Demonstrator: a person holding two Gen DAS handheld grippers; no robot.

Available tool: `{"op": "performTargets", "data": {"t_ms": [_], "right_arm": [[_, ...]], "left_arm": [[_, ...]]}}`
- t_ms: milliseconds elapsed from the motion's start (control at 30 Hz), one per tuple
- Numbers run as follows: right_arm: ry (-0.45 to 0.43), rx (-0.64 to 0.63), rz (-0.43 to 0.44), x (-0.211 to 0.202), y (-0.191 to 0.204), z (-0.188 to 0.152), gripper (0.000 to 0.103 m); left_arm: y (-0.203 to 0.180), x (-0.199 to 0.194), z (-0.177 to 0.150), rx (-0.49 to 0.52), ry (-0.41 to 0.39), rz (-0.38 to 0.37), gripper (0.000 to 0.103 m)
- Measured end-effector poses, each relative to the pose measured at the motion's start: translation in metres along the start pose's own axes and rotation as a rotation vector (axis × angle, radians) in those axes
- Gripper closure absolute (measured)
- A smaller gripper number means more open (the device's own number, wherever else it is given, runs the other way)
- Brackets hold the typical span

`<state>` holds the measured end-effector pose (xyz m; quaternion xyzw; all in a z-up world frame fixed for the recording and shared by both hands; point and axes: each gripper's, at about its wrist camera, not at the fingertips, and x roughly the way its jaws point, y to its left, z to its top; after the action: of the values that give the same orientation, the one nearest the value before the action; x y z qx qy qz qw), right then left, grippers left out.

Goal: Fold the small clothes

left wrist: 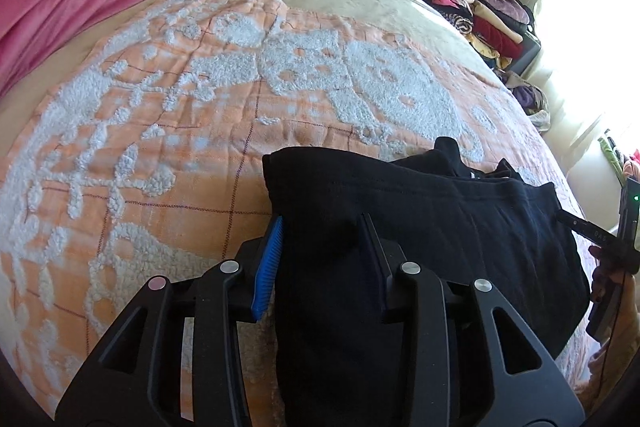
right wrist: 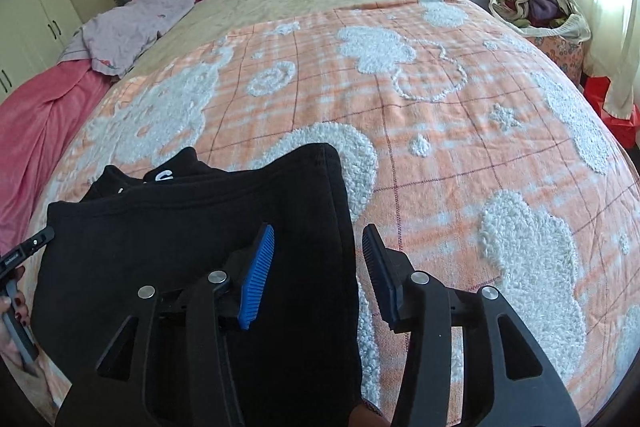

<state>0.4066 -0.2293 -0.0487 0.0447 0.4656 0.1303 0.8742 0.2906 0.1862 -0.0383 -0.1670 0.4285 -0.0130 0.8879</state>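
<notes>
While the left wrist view shows the left gripper [left wrist: 320, 259] with its jaws spread and the near left edge of the black garment [left wrist: 420, 227] bunched between them, I cannot tell whether the pads actually bite the cloth or merely straddle it. The garment lies partly folded on the orange blanket [left wrist: 160, 155], its far corner flat, with the right gripper's body at the far right edge. From the right wrist view, the right gripper [right wrist: 320, 267] is also spread, its blue pad [right wrist: 256, 279] over the cloth and the other pad beyond the garment's right edge, above the blanket, so nothing is pinched. To fold well, I judge both tools should close on matching near corners, lift evenly, and carry the edge to the far hem, keeping tension so no wrinkle forms.
</notes>
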Motion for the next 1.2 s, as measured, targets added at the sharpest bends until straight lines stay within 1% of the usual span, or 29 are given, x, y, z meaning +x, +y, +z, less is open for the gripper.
{"op": "performTargets", "data": {"t_ms": [33, 133, 200, 233, 300, 400, 467, 500, 533, 733, 833, 900, 967, 1067, 1167, 1200], "right_arm": [[0.004, 0.007, 0.005, 0.002, -0.002, -0.001, 0.058], [0.019, 0.028, 0.025, 0.005, -0.006, -0.004, 0.058], [0.019, 0.036, 0.036, 0.006, -0.007, -0.004, 0.059], [0.02, 0.036, 0.05, 0.005, -0.007, -0.004, 0.067], [0.022, 0.034, 0.067, 0.003, -0.004, -0.004, 0.076], [0.007, -0.022, 0.022, -0.001, 0.005, -0.005, 0.082], [-0.006, -0.022, 0.01, -0.005, 0.005, -0.005, 0.088], [-0.012, -0.015, 0.013, -0.006, 0.004, -0.005, 0.092], [-0.02, -0.004, 0.019, -0.009, 0.002, -0.005, 0.094], [-0.066, 0.038, 0.028, -0.021, -0.006, -0.004, 0.096], [-0.071, 0.052, 0.023, -0.02, -0.008, -0.003, 0.096], [-0.054, 0.039, -0.009, -0.013, -0.007, -0.004, 0.096], [-0.015, 0.028, -0.05, -0.002, -0.006, -0.007, 0.095], [0.006, 0.029, -0.075, 0.003, -0.006, -0.009, 0.094], [0.01, 0.028, -0.102, 0.001, -0.008, -0.011, 0.085], [0.01, 0.038, -0.1, 0.001, -0.011, -0.012, 0.081]], "left_arm": [[0.0, 0.0, 0.0, 0.003, -0.002, 0.006, 0.082], [-0.001, 0.001, 0.0, 0.02, -0.009, 0.023, 0.089], [-0.004, -0.002, 0.0, 0.032, -0.023, 0.035, 0.092], [-0.005, -0.003, 0.0, 0.038, -0.029, 0.041, 0.093], [-0.006, -0.007, 0.001, 0.047, -0.042, 0.052, 0.097], [-0.009, -0.013, 0.001, 0.061, -0.06, 0.068, 0.1], [-0.012, -0.016, 0.001, 0.08, -0.071, 0.078, 0.102], [-0.013, -0.019, 0.002, 0.081, -0.077, 0.078, 0.103], [-0.014, -0.02, 0.002, 0.08, -0.082, 0.076, 0.103], [-0.019, -0.032, 0.006, 0.096, -0.125, 0.082, 0.103], [-0.022, -0.03, 0.009, 0.11, -0.141, 0.106, 0.103], [-0.021, -0.024, 0.009, 0.112, -0.131, 0.121, 0.103], [-0.018, -0.012, 0.007, 0.11, -0.1, 0.141, 0.103], [-0.014, 0.001, 0.003, 0.109, -0.064, 0.164, 0.102], [-0.015, 0.004, 0.0, 0.117, -0.059, 0.179, 0.101], [-0.015, 0.004, 0.0, 0.117, -0.059, 0.18, 0.098]]}}
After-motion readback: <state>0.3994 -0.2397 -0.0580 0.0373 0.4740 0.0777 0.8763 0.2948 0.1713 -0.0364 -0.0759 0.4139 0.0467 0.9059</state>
